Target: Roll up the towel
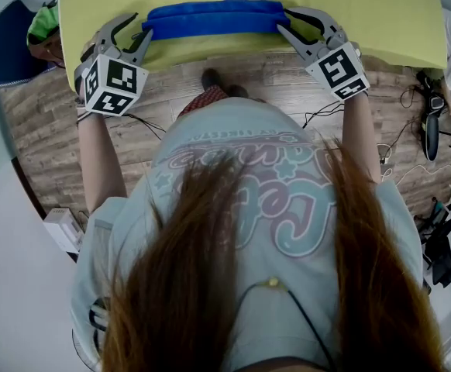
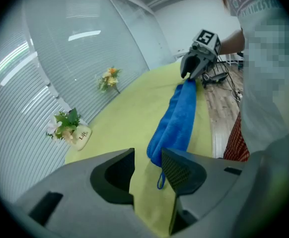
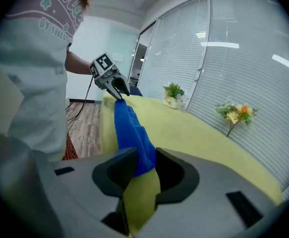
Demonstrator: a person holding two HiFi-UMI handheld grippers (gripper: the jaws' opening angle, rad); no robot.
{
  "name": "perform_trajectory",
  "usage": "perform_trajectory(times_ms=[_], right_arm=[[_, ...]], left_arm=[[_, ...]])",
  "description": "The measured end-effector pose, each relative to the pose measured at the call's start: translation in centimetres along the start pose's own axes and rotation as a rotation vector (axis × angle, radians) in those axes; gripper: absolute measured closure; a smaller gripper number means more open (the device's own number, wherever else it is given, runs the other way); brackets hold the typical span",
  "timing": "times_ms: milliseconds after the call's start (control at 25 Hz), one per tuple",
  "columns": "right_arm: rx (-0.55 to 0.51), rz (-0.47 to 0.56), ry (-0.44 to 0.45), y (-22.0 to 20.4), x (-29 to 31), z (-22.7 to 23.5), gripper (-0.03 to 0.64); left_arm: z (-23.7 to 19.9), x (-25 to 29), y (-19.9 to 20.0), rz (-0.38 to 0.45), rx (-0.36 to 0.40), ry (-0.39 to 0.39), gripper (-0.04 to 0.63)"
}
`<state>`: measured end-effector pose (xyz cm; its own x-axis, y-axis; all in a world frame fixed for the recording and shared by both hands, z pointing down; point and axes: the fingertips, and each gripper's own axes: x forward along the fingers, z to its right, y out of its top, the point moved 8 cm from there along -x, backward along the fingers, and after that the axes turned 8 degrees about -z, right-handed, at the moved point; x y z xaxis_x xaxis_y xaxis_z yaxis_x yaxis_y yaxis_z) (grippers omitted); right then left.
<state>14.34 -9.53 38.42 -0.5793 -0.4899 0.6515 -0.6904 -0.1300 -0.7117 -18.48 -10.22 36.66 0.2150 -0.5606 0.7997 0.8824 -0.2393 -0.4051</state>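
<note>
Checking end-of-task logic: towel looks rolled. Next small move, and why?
Probably draw both grippers back off the ends: the blue towel lies rolled on the yellow tablecloth, left gripper jaws apart at one end, right gripper jaws apart around the other.

Both forearms reach straight up the head view toward 12 o'clock, the left arm (image 1: 101, 161) at about 10 o'clock and the right arm (image 1: 361, 138) at about 2. The left gripper (image 1: 142, 23) tilts toward 1 o'clock with its jaws apart, gripping nothing. The right gripper (image 1: 284, 19) tilts toward 10 o'clock with its jaws partly apart, and the towel's (image 1: 210, 18) end fills the gap between them. Both grippers angle downward.
</note>
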Motion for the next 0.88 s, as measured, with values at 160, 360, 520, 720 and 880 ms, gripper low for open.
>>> perform_trajectory(times_ms=[160,360,520,720,880], right_arm=[[-0.042,0.056,-0.042,0.5,-1.2,-1.1,0.497],[-0.105,0.051,-0.062,0.0,-1.6,-2.0,0.497],[-0.178,-0.009,-0.056,-0.5,-1.1,-2.7,0.497],[-0.196,-0.055,-0.048,-0.7,0.0,-2.7,0.497],[-0.213,-0.081,-0.046,-1.0,0.5,-3.0,0.508]], left_arm=[[-0.1,-1.7,-0.7,0.039,-0.003,0.036,0.456],[2.3,-1.8,-0.5,0.062,0.048,0.031,0.456],[3.9,-1.4,-0.2,0.032,0.139,0.032,0.456],[4.0,-0.3,-0.1,-0.015,0.216,0.042,0.457],[4.5,0.6,0.2,-0.048,0.280,0.042,0.457]])
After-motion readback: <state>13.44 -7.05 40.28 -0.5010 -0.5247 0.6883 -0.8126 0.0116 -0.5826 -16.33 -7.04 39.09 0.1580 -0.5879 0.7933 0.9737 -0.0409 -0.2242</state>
